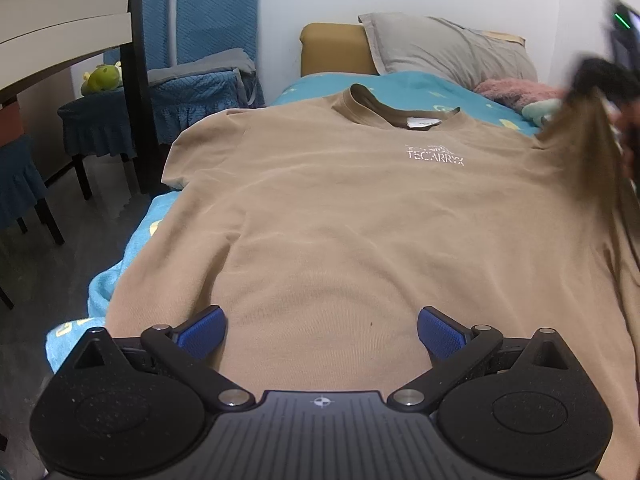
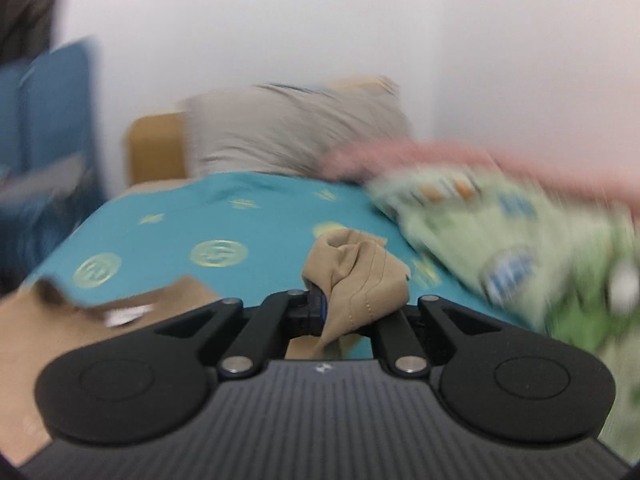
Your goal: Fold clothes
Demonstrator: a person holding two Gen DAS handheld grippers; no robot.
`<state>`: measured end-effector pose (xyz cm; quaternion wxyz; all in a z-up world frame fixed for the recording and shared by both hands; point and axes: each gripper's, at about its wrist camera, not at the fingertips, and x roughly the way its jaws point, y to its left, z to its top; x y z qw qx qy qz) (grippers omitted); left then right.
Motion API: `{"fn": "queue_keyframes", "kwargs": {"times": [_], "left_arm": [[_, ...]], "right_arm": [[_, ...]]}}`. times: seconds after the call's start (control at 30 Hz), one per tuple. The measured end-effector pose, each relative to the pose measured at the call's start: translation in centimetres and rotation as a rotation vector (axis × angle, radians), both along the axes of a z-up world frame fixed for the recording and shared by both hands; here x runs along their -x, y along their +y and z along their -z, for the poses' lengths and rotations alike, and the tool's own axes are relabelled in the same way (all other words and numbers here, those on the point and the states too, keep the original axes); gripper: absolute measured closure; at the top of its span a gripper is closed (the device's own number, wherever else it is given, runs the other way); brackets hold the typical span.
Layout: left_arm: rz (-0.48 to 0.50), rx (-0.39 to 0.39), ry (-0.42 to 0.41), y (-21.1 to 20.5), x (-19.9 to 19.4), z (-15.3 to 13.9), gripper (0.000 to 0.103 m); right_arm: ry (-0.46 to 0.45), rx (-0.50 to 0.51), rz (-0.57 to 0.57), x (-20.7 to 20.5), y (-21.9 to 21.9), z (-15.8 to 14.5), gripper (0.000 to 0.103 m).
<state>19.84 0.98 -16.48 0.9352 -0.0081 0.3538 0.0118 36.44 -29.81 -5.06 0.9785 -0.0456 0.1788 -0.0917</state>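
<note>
A tan T-shirt [image 1: 340, 216] with white TECARRYX lettering lies flat, front up, on the bed, collar toward the pillows. My left gripper [image 1: 320, 330] is open, its blue pads [image 1: 202, 334] spread just above the shirt's lower hem. My right gripper [image 2: 344, 304] is shut on a bunched fold of the shirt's right sleeve [image 2: 356, 276] and holds it lifted. In the left wrist view the right gripper [image 1: 600, 76] shows blurred at the far right, with the sleeve [image 1: 580, 152] stretched up to it.
The bed has a teal sheet [image 1: 404, 88] with yellow marks. A grey pillow [image 1: 448, 48], a pink fluffy item [image 1: 516, 90] and a green patterned blanket [image 2: 520, 248] lie at its head. Blue-covered chairs [image 1: 192, 56] and a table stand to the left.
</note>
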Motion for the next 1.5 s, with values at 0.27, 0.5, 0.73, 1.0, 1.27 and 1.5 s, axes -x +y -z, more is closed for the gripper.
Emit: {"fn": "queue_keyframes", "kwargs": {"times": [0.27, 0.5, 0.73, 1.0, 1.27, 1.5], "left_arm": [[-0.070, 0.074, 0.006, 3.4, 2.1, -1.5, 0.000], [-0.064, 0.129, 0.016, 4.0, 1.9, -1.5, 0.000], [-0.031, 0.188, 0.024, 3.5, 2.4, -2.0, 0.002], [0.168, 0.307, -0.011, 0.0, 5.5, -4.5, 0.015], [0.490, 0.465, 0.178, -7.1, 9.3, -2.9, 0.049], [0.564, 0.504, 0.335, -10.0, 9.9, 0.1, 0.084]], "right_arm": [[0.111, 0.280, -0.422, -0.6, 18.2, 5.4, 0.095], [0.245, 0.115, -0.503, 0.0, 17.2, 5.5, 0.000], [0.163, -0.094, -0.482, 10.6, 11.0, -3.1, 0.000], [0.074, -0.450, -0.212, 28.1, 0.6, -7.6, 0.000], [0.008, -0.613, -0.072, 30.8, -4.9, -6.3, 0.000], [0.075, -0.659, -0.108, 29.2, -5.1, -4.2, 0.000]]}}
